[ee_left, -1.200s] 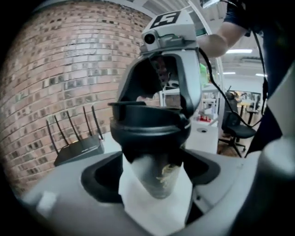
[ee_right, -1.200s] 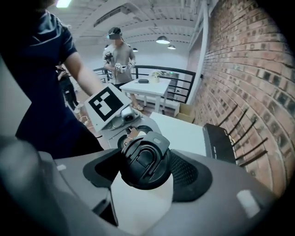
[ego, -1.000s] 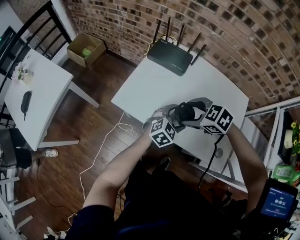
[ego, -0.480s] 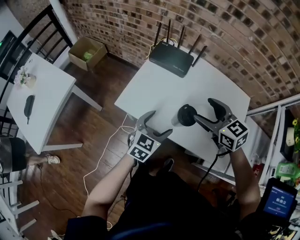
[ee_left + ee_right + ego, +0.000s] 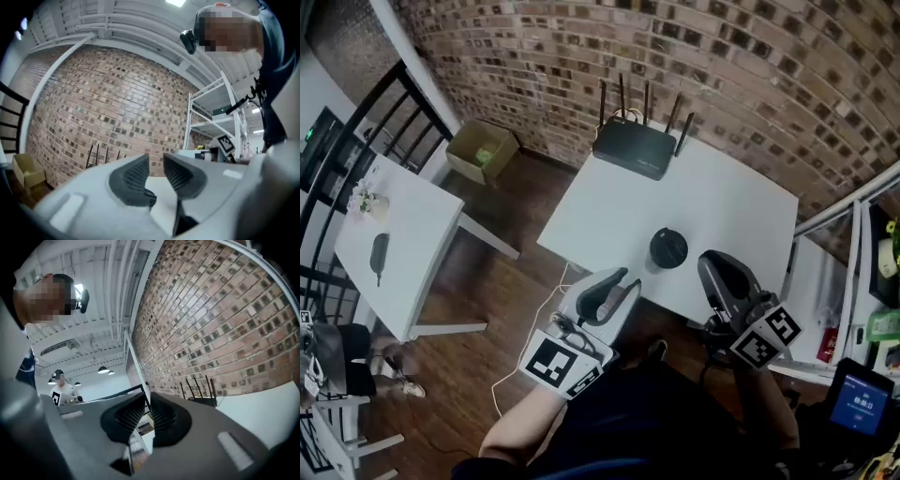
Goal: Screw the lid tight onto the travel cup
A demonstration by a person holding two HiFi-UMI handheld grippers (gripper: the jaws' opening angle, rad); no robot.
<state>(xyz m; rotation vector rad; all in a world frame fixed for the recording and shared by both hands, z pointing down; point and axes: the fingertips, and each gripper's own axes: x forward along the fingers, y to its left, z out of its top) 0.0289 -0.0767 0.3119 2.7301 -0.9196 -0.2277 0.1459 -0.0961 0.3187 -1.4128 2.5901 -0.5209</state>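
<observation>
The black travel cup (image 5: 668,247), lid on top, stands alone on the white table (image 5: 619,202) near its front edge. Neither gripper touches it. My left gripper (image 5: 619,279) is held off the table's front edge, left of the cup and nearer me. Its jaws are closing, a narrow gap still shows between them, and nothing is in it (image 5: 156,161). My right gripper (image 5: 713,262) hangs just right of the cup and nearer me. Its jaws are closing too, nearly together and empty (image 5: 147,405). Both gripper views look up at the brick wall, so the cup is out of their sight.
A black router (image 5: 635,148) with several antennas sits at the table's far edge by the brick wall. A second white table (image 5: 398,239) stands to the left, a cardboard box (image 5: 482,150) lies on the wooden floor, and a metal shelf (image 5: 853,272) stands at the right.
Both grippers let go of the cup, drew back toward me and apart, and their wide-open jaws have come nearly together. The cup stays standing on the table.
</observation>
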